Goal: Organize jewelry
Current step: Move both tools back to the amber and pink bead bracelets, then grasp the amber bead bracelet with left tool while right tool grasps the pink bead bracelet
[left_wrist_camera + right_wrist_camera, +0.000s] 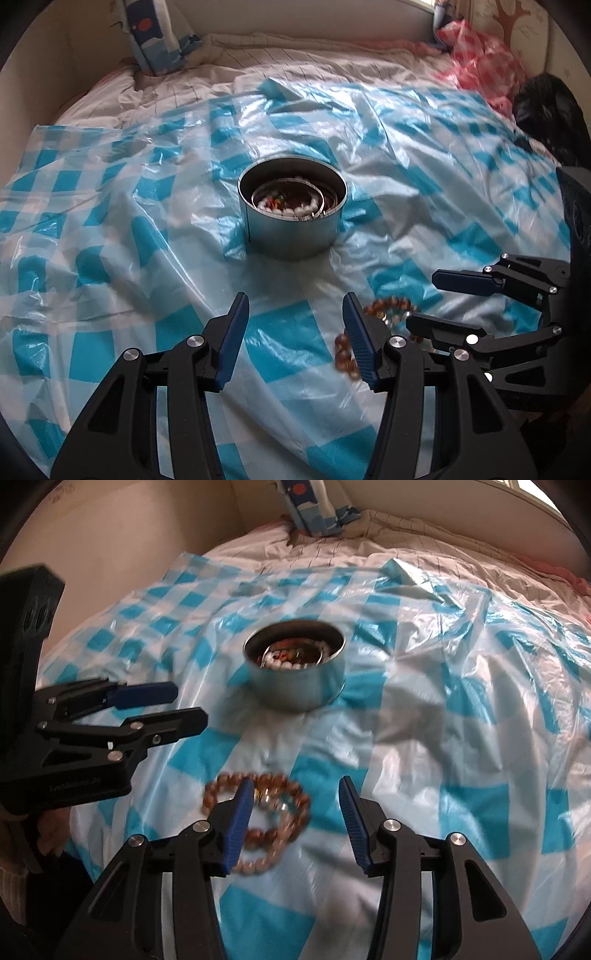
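Bracelets (258,819) of amber-brown beads lie heaped on the blue-checked plastic sheet (424,738), on the near side of the round metal tin (295,672), which holds white and brown beads. Left of the tin, the left gripper (188,709) hangs spread and empty. Nearer than the tin, the right gripper (295,823) is splayed wide over the heap, gripping nothing.

- Soft daylight fills both views; a bright window strip shows at about 1 o'clock.
- White glare streaks the crinkled checked plastic sheet (369,122), strongest toward 3 o'clock in the right wrist view.
- The metal tin (295,672) and the amber bead bracelets (258,812) look smeared by blur.
- Fisheye bending curves the edges; corners are black.
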A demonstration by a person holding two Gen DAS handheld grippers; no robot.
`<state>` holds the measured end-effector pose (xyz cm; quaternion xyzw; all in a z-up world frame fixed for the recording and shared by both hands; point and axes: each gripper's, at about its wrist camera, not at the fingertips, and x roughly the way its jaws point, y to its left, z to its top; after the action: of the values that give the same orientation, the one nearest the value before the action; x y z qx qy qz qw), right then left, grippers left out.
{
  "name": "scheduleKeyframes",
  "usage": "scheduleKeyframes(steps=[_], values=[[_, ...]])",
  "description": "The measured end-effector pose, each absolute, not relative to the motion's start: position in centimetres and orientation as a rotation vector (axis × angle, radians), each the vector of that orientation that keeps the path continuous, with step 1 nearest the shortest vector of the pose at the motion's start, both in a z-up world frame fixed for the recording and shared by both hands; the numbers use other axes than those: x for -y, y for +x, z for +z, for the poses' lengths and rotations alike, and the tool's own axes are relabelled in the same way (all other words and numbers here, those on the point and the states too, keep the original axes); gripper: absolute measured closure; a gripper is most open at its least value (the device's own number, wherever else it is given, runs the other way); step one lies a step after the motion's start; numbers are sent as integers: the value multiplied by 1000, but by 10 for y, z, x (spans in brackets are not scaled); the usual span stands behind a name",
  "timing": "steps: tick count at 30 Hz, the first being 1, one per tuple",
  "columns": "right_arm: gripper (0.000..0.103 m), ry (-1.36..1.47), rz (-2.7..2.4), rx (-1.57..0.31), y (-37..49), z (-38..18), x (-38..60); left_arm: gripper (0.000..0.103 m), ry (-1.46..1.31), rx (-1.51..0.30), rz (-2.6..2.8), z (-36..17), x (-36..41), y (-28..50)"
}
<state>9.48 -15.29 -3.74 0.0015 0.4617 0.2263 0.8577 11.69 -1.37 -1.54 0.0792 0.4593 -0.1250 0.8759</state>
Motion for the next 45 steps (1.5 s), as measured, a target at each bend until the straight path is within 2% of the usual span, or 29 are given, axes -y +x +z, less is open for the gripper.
scheduleKeyframes(steps=[19, 23, 24, 25, 29, 35, 39, 45], values=[[57, -61, 484, -1010, 83, -52, 144, 53, 226, -1061, -309, -47, 29, 115], [76, -78, 498, -1011, 79, -52, 142, 53, 264, -1061, -299, -52, 34, 113], [89, -88, 498, -1008, 78, -51, 141, 53, 268, -1059, -290, -52, 34, 113], [95, -95, 496, -1008, 77, -51, 141, 53, 274, -1057, -273, -52, 33, 114], [94, -95, 410, -988, 80, -48, 155, 59, 262, -1056, -223, -49, 23, 118], [94, -74, 384, -989, 85, -49, 161, 58, 265, -1059, -278, -49, 28, 116], [84, -70, 389, -1000, 85, -52, 160, 58, 288, -1062, -280, -53, 35, 116], [78, -89, 394, -1022, 88, -58, 156, 58, 292, -1068, -283, -56, 38, 116]])
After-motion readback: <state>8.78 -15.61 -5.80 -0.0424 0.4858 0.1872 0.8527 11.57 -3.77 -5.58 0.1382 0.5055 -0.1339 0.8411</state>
